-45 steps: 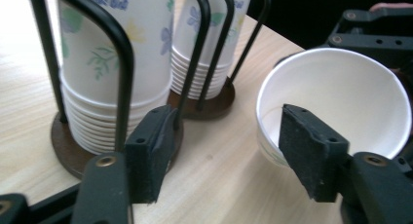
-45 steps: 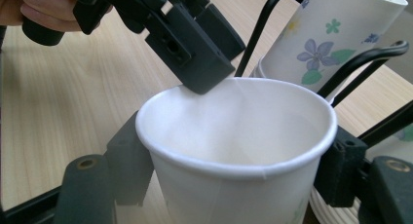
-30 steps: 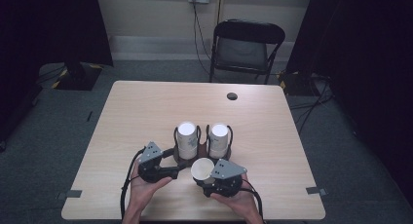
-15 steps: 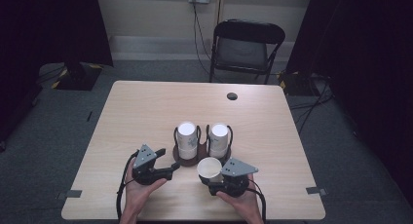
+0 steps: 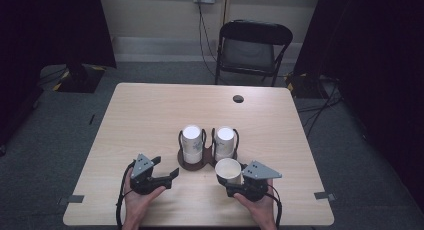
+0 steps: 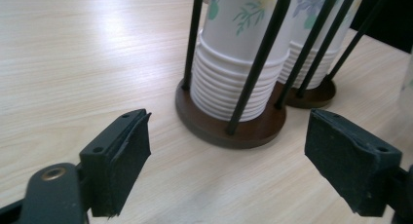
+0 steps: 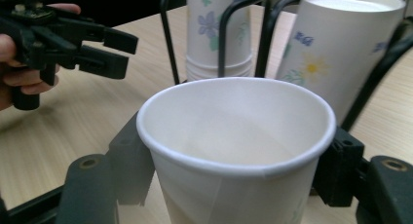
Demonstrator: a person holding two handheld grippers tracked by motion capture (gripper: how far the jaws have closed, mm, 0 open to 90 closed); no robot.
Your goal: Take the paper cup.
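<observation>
On the bench (image 5: 150, 110) the wire cup holder (image 5: 192, 162) stands with its two stacks of paper cups, my right tongs (image 5: 231, 178) just in front of it clamping one upright paper cup (image 5: 228, 171), while my left tongs (image 5: 170, 176), just opened wide, hold nothing.

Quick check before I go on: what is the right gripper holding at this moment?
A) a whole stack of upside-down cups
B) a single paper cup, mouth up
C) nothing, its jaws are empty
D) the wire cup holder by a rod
B: the right gripper is closed on one white paper cup, open mouth up, its black jaws against both sides of the wall, in front of the wire cup holder.
</observation>
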